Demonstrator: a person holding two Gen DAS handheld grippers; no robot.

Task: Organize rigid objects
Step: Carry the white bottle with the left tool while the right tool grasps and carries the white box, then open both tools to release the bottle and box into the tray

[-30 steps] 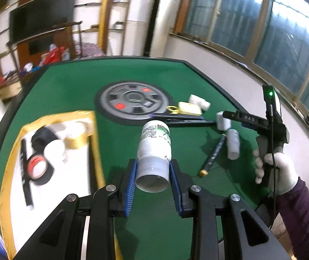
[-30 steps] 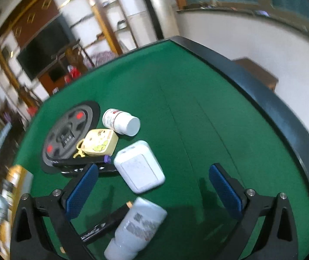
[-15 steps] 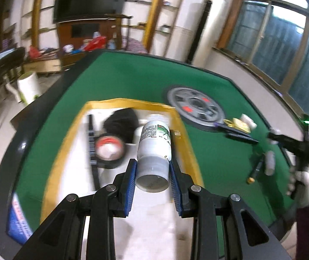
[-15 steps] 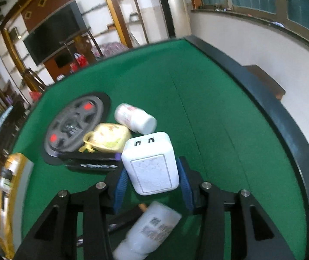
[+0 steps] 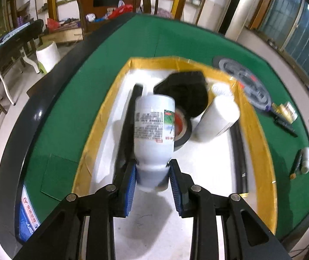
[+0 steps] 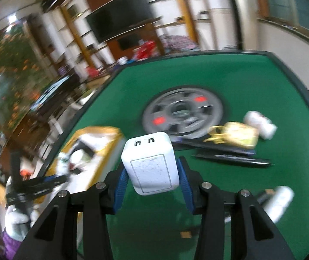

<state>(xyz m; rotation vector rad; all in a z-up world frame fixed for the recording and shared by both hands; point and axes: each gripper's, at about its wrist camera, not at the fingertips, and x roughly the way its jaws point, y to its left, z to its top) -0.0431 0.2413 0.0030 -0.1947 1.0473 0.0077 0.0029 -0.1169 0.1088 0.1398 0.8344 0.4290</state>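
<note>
My left gripper is shut on a white labelled bottle and holds it over the white tray with a yellow rim. The tray holds a tape roll with a red core, a black object and a white roll. My right gripper is shut on a white USB charger and holds it above the green table. The tray also shows at the left of the right wrist view.
A grey round disc, a yellow padlock, a small white bottle, black pens and another white bottle lie on the green felt. The table has a black raised edge. The other gloved hand is at the left.
My left gripper has carried the bottle further over the tray and tilted it. My right gripper has lifted the charger and swung left toward the tray.
</note>
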